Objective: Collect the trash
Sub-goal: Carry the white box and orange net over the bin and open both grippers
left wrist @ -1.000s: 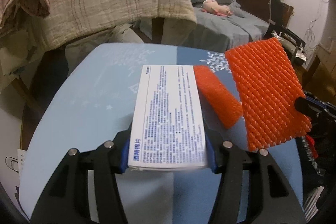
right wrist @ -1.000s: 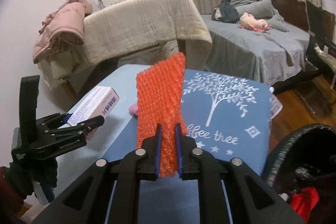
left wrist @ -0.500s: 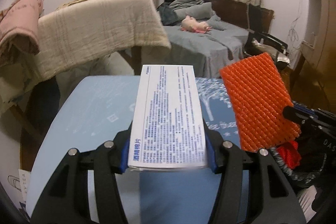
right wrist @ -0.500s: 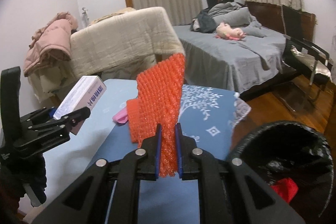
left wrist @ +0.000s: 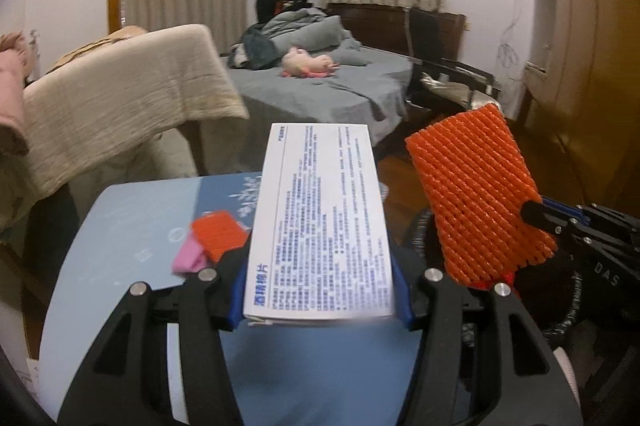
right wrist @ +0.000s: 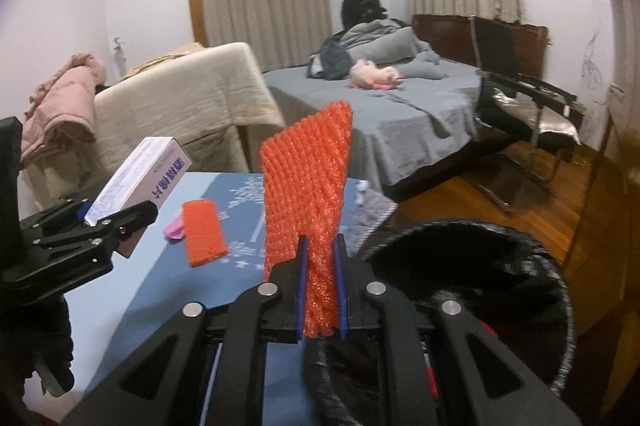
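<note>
Two grippers, each holding one piece of trash above a blue table beside a black bin.

Left gripper [left wrist: 320, 300]: jaws part-way apart, clamped on the short end of a white box [left wrist: 320, 222] with blue print, which sticks forward and up from the pads. Right gripper [right wrist: 320, 296]: jaws narrow, pinching the lower end of an orange foam net [right wrist: 308, 206], which stands upright above the fingers. Table [right wrist: 160, 290]: below and ahead of both grippers, under a blue cloth. On it, ahead-left of the right gripper, lie a small orange net [right wrist: 204, 232] and, touching it, a pink scrap [right wrist: 175, 228]. Bin [right wrist: 472, 286]: just right of the right gripper and below it, open-topped, something red inside.
</note>
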Tool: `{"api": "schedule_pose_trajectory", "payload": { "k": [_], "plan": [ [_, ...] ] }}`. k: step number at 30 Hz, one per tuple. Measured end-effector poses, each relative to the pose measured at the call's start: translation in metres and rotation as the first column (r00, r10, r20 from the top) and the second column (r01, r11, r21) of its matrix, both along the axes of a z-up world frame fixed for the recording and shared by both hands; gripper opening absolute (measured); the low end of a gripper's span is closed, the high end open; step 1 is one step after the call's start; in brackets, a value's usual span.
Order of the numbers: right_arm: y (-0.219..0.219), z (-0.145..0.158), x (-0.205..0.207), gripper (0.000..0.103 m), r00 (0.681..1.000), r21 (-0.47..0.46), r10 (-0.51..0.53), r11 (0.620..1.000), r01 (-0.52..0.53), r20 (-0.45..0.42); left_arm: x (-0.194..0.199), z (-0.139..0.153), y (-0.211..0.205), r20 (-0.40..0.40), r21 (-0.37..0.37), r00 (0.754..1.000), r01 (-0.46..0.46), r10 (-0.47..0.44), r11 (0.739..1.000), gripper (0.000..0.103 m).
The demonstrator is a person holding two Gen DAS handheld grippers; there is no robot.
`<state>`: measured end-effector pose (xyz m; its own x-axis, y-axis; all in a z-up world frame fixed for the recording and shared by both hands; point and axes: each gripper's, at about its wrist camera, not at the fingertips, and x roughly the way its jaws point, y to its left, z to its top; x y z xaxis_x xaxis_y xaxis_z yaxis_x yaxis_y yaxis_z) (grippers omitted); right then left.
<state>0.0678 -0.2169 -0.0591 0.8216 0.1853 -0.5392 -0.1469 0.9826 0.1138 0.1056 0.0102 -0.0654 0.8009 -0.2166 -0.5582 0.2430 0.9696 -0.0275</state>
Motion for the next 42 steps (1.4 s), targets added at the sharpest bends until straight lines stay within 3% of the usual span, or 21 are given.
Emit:
{"api": "schedule_pose_trajectory", "payload": {
  "k": [21, 42],
  "plan": [
    [-0.113, -0.016, -0.04, 0.012, 0.972, -0.004, -0.233, 0.972, 0.233, -0.01, -0.002, -0.013, -0.128, 0.01, 0.016, 0.971, 0.237, -0.237, 0.971, 0.054],
    [-0.158, -0.044, -0.043, 0.012, 0.939, -0.02, -0.336, 0.942, 0.335, -0.075, 0.03, -0.061, -0.205, -0.049, 0.018, 0.923, 0.382, -0.381, 0.924, 0.054]
  ]
}}
